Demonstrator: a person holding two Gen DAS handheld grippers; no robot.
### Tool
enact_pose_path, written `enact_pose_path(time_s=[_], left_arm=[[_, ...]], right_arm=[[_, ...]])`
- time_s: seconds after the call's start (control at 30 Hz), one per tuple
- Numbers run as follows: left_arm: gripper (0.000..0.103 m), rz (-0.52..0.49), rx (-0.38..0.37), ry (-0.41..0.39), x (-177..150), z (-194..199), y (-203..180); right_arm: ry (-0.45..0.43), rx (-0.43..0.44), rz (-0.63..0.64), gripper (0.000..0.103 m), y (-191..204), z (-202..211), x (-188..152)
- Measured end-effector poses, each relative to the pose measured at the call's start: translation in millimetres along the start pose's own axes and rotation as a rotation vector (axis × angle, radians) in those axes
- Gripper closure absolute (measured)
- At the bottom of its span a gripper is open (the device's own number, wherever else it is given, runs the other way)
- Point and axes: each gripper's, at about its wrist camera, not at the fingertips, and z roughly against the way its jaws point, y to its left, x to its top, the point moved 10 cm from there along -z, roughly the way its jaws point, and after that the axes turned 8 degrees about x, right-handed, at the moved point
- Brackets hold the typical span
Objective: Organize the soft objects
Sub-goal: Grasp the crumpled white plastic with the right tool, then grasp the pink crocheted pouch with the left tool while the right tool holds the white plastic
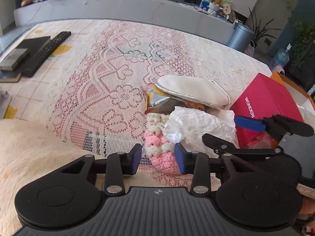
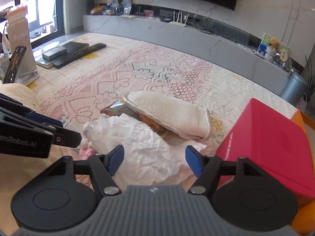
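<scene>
A pile of soft things lies on the lace tablecloth (image 1: 110,90). A pink and cream crocheted piece (image 1: 160,147) sits lowest, a crumpled white plastic bag (image 1: 198,125) lies on it, a snack packet (image 1: 157,100) and a white cloth pouch (image 1: 193,92) lie behind. My left gripper (image 1: 158,158) is open, its jaws either side of the crocheted piece. My right gripper (image 2: 155,160) is open over the white plastic bag (image 2: 137,141), with the white cloth pouch (image 2: 167,114) beyond it. The right gripper also shows in the left wrist view (image 1: 234,131).
A magenta box (image 1: 265,106) stands in an orange box (image 1: 291,86) at the right. Remote controls (image 1: 47,49) and a dark book lie far left. A cream fleece cloth (image 1: 29,147) lies near left. A phone on a stand (image 2: 15,63) is at left.
</scene>
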Motion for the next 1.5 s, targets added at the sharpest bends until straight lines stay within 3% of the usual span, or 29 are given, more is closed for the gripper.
enact_pose_path(time_s=[0.27,0.37,0.43,0.5,0.53,0.6,0.8,0.93,1.07,1.23,1.33,1.43,1.47,1.5], left_arm=[[0.051,-0.021,0.015,0.04,-5.5,-6.1,-5.3],[0.051,-0.022,0.016,0.045,-6.3,-6.8,-5.6],[0.051,-0.018,0.014,0.043,-6.5,-6.0,-5.4],[0.051,-0.014,0.011,0.041,-7.0,-4.8,-5.1],[0.051,-0.012,0.01,0.039,-7.0,-4.0,-5.2],[0.051,-0.013,0.01,0.035,-7.4,-2.4,-5.2],[0.048,-0.034,-0.012,0.008,-12.4,8.1,-8.5],[0.038,-0.057,-0.036,-0.015,-14.6,14.1,-15.0],[0.036,-0.068,-0.026,-0.004,-16.2,10.6,-17.0],[0.036,-0.087,-0.006,-0.003,-18.2,10.0,-18.0],[0.036,-0.087,-0.003,-0.002,-18.7,10.3,-17.9],[0.036,-0.094,0.006,0.002,-19.2,9.0,-18.7],[0.036,-0.098,0.009,0.005,-19.4,7.8,-19.0],[0.036,-0.103,0.012,0.008,-19.9,6.8,-19.8]], right_arm=[[0.009,0.017,-0.045,0.025,-7.1,-28.0,-4.3],[0.027,0.078,-0.152,0.026,-12.7,-37.5,-6.8],[0.039,0.124,-0.236,0.03,-16.4,-40.1,-9.5],[0.039,0.184,-0.286,0.053,-14.5,-38.5,-11.2],[0.038,0.188,-0.279,0.058,-10.8,-36.1,-11.1],[0.032,0.179,-0.236,0.083,-1.3,-29.2,-8.4],[-0.014,0.114,-0.239,0.09,-1.6,11.0,-11.7],[-0.047,0.088,-0.318,0.09,-13.1,49.4,-24.5],[-0.039,0.082,-0.449,0.089,-35.3,64.1,-46.2],[0.02,-0.004,-0.434,0.081,-48.7,45.0,-62.5],[0.033,-0.052,-0.376,0.061,-46.0,37.4,-62.1],[0.018,-0.089,-0.326,0.031,-43.6,39.2,-57.1],[0.016,-0.109,-0.318,0.024,-44.8,39.2,-56.2],[0.018,-0.111,-0.317,0.024,-46.2,37.5,-55.6]])
